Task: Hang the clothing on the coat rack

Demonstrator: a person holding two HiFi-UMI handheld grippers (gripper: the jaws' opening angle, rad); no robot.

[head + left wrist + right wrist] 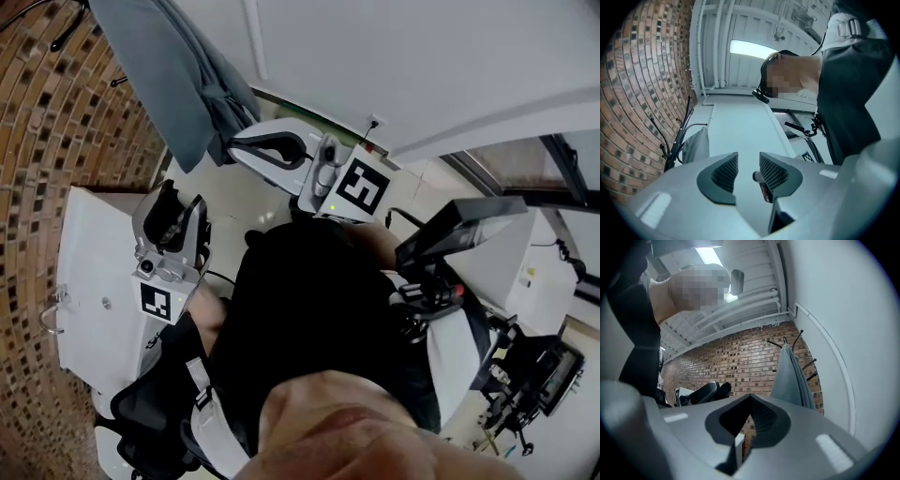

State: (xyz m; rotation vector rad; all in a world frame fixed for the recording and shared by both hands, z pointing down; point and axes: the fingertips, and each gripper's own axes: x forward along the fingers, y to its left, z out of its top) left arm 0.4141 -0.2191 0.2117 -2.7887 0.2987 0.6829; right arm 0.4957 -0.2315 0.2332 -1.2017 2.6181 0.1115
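The grey clothing (178, 75) hangs from the black coat rack (66, 28) against the brick wall at the top left of the head view. My right gripper (236, 146) points at the garment's lower edge, close beside it, jaws shut with nothing in them. My left gripper (178, 204) stands lower left, apart from the garment. In the left gripper view my left gripper (749, 164) is open and empty, with the rack (675, 140) and clothing (696, 146) far off to the left. In the right gripper view my right gripper (750, 401) is shut, and the clothing (790, 380) drapes from the rack's hooks (787, 341).
A white cabinet (94, 281) stands against the brick wall (47, 150) at the left. The white wall (422, 56) runs behind the rack. A dark desk with black equipment (534, 375) is at the right. The person's black top (309, 319) fills the lower middle.
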